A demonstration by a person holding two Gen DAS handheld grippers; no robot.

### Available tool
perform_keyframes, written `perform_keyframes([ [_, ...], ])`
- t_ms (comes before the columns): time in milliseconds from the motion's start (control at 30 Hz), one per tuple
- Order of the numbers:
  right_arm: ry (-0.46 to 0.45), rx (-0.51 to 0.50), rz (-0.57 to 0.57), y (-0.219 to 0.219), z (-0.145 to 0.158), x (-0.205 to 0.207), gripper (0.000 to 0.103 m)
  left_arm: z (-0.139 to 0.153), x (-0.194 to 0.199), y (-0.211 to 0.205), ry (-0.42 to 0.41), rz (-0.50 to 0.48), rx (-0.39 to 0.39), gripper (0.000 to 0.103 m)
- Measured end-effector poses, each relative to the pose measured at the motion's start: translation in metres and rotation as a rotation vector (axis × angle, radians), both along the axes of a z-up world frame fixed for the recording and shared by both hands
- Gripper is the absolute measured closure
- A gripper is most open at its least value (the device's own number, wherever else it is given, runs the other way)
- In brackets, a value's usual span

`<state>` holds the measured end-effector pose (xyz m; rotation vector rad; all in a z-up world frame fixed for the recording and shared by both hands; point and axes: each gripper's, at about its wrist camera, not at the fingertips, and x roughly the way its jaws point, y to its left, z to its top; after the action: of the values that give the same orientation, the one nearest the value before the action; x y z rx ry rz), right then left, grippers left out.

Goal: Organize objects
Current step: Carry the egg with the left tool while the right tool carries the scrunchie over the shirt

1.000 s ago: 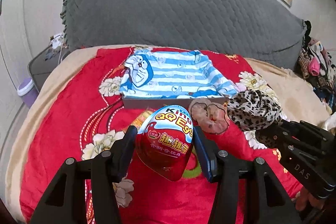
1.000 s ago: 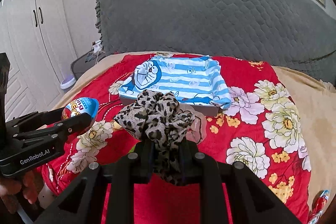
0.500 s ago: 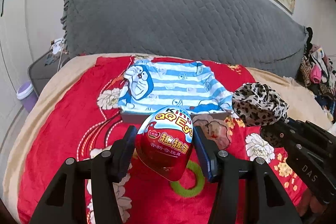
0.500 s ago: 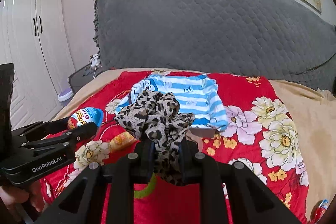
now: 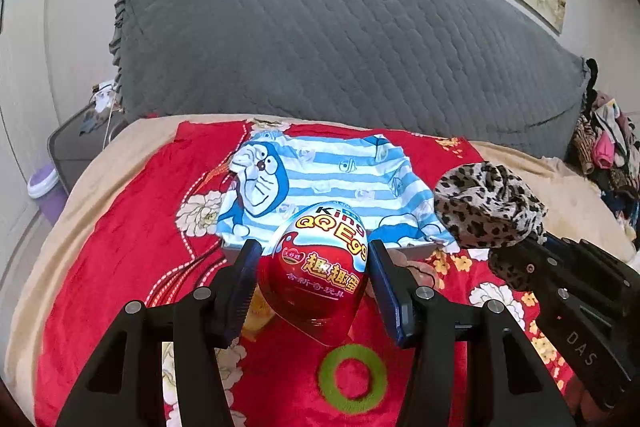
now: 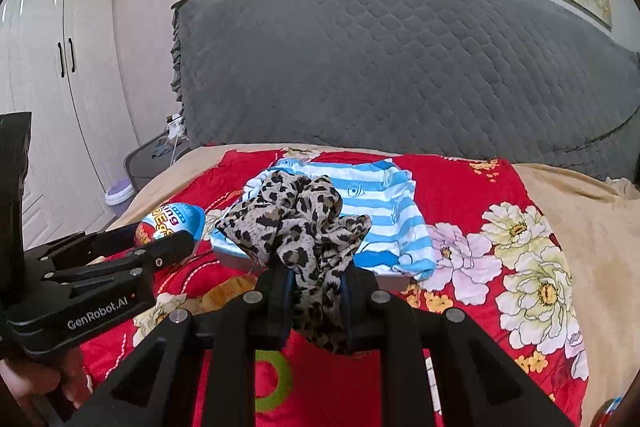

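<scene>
L gripper (image 5: 314, 279) is clamped on a red-and-blue toy egg (image 5: 316, 267); both pads press its sides and it's held off the bed, above the red floral blanket (image 5: 120, 247). In the R wrist view the same egg (image 6: 172, 223) pokes out past the L gripper's fingers at the left edge, w/ a hand (image 6: 36, 379) under the tool body.

R gripper (image 6: 314, 301) is closed on a leopard-print scrunchie (image 6: 296, 227): the fabric is pinched btwn the pads, bunching up above them and hanging a bit below. From the L wrist view the scrunchie (image 5: 488, 215) sits at the right, at the tip of the R tool.

Further back on the blanket lies a grey box (image 5: 416, 250) draped w/ a blue-and-white striped cartoon-cat shirt (image 5: 320, 183). Near edge of the blanket: a green ring (image 5: 354, 379) lies flat, just below the egg in view; something orange-yellow (image 5: 256, 319) shows behind the L finger, can't tell what. A pinkish item (image 5: 416, 267) lies just in front of the box. Grey quilted headboard (image 6: 400, 67) at the far end, white wardrobe (image 6: 60, 67) on the far left.
</scene>
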<state>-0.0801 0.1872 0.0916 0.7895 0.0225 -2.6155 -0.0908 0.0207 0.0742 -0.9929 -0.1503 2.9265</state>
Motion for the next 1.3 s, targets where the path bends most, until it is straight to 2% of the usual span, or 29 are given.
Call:
perform_keyframes([
  [433,0.015,-0.005,0.001,-0.010,-0.004,-0.033,0.083,-0.005,-0.039,-0.001,0.006,0.020,0.004,0.047],
  [967,-0.009,-0.010,-0.011,-0.013,-0.017,-0.080,0.083,-0.014,-0.095,0.000,0.002,0.027,0.022,0.047],
  [1300,-0.021,-0.043,-0.021,-0.014,-0.031,-0.119,0.083,-0.033,-0.134,-0.002,-0.006,0.032,0.012,0.047],
])
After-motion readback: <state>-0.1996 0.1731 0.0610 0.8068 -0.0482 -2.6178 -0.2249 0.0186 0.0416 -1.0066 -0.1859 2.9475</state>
